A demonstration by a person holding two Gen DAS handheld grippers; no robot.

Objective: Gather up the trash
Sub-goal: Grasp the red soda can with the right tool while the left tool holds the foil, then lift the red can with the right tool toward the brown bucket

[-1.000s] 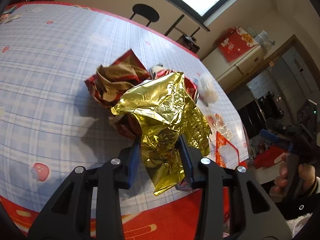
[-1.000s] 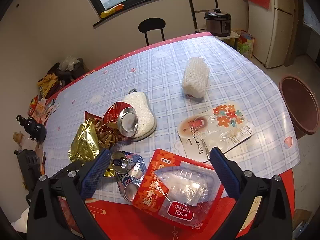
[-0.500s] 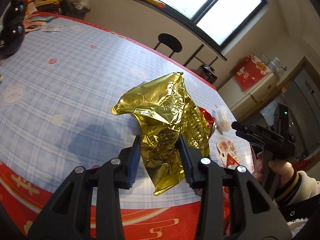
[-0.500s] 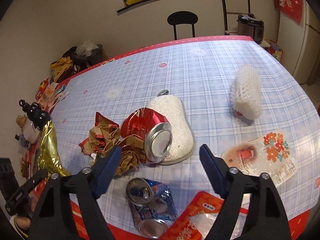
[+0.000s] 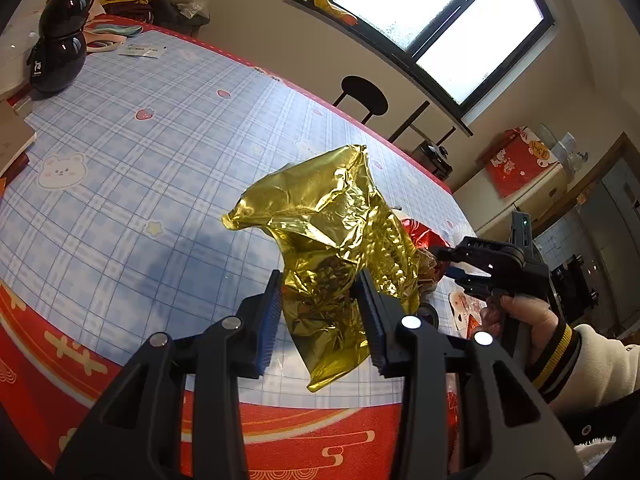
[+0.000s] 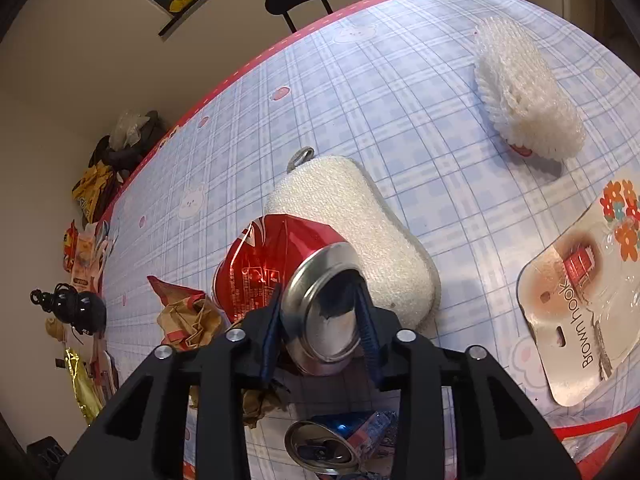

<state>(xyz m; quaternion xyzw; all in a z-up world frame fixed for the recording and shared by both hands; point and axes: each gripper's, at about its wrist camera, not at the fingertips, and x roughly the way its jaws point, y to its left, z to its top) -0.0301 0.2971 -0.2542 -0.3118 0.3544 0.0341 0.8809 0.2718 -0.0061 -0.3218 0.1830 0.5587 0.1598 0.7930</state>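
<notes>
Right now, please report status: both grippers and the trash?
Left gripper shut on gold foil, lifted. Right gripper closed around red can, on white sponge. Blue can below.

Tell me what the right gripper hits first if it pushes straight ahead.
The right gripper already has the crushed red can between its fingers, so it meets that first; the white sponge lies right behind, apparently touching.

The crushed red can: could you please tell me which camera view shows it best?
The right wrist view: the crushed red can fills the centre, held in the right claw. The left wrist view shows only a red sliver behind the gold foil wrapper.
</notes>
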